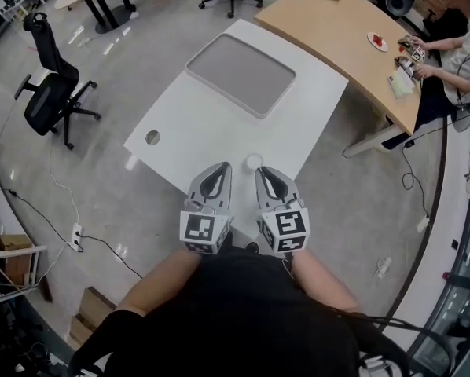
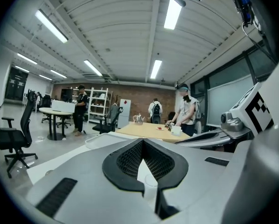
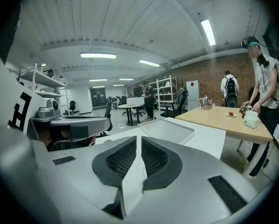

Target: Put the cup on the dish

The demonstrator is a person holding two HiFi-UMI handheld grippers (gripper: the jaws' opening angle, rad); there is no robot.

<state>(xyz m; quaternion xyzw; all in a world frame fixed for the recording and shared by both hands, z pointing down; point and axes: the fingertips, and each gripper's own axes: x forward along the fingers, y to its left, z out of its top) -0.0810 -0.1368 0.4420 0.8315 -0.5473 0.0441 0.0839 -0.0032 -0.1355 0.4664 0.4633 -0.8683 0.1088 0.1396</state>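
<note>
Cup [image 1: 254,162] stands at near edge of table [image 1: 203,124].

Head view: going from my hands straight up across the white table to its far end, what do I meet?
left gripper and right gripper side by side → cup at the table's near edge → dish

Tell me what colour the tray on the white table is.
The tray is grey with a whitish rim; the head view shows it best.
</note>
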